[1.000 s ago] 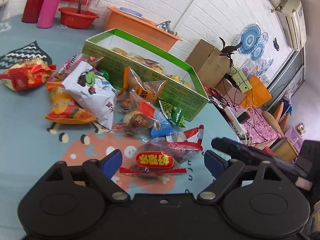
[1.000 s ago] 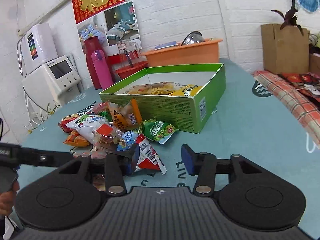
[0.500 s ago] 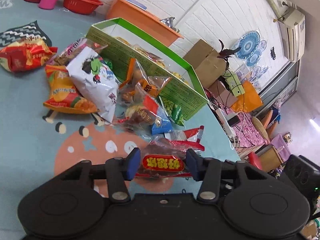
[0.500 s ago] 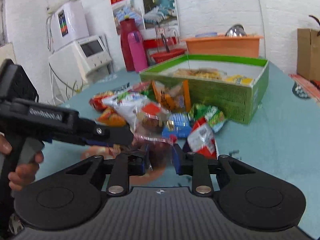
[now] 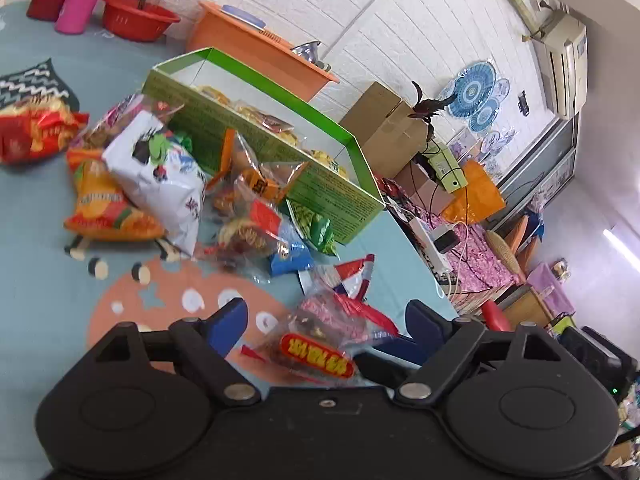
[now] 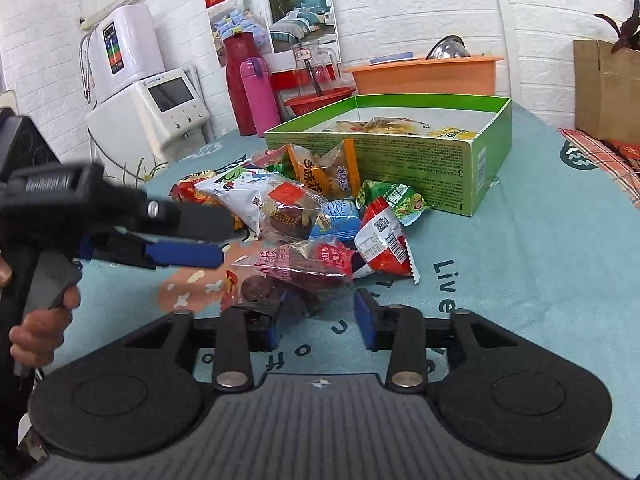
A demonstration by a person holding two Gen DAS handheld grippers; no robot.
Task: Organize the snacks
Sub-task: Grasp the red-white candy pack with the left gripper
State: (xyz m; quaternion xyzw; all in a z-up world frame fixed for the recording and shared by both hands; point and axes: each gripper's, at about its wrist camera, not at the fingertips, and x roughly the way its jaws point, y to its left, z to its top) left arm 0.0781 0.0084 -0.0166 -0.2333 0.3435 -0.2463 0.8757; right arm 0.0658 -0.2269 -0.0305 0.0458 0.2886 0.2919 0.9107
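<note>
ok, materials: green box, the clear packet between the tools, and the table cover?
Green box: looks like printed cardboard, matte, with folded corners and thin walls.
Clear packet: glossy transparent plastic film; it crinkles, glints, and shows dark contents.
Table cover: probably printed fabric or soft vinyl, matte teal; the weave is not resolvable.

White brick walls (image 6: 420,8) surround a teal tablecloth (image 6: 520,264); an air conditioner (image 5: 564,64) hangs high.

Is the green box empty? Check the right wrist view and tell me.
No: the green box stands open with several yellow and clear snack packets lying inside it.
</note>
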